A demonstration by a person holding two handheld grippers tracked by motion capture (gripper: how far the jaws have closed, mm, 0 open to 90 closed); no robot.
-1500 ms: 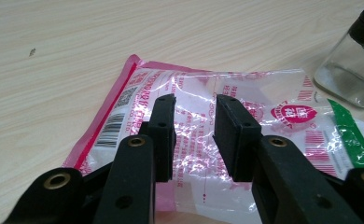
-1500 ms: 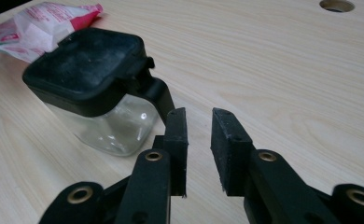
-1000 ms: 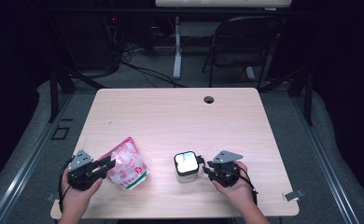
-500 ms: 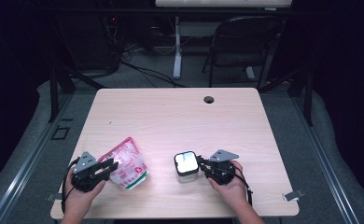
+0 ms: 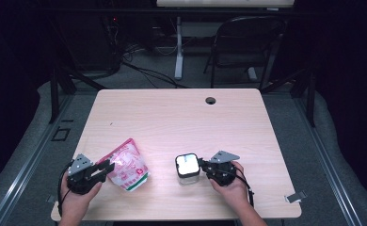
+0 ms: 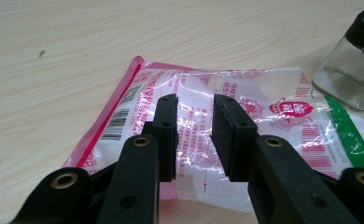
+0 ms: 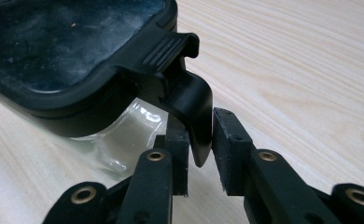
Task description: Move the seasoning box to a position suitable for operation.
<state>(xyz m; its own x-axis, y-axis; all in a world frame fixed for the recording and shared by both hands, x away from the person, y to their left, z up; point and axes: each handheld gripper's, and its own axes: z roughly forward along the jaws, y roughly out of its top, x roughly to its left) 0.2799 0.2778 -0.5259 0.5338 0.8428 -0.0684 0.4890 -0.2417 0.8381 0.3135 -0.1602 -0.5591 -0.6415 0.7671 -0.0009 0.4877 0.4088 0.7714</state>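
High view: the left tongs touch the pink pouch, whose long axis angles away from them up-left; the jar stands upright just beside the right tongs.

Left gripper view: narrow jaws lie over the pouch, not visibly gripping.

Right gripper view: jaws, just closing, pinch the lid's latch tab.

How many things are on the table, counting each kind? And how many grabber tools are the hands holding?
Pink and white snack bag: 1
Clear jar with a black lid: 1
Hand-held grippers: 2, the left hand-held gripper and the right hand-held gripper
Total: 4
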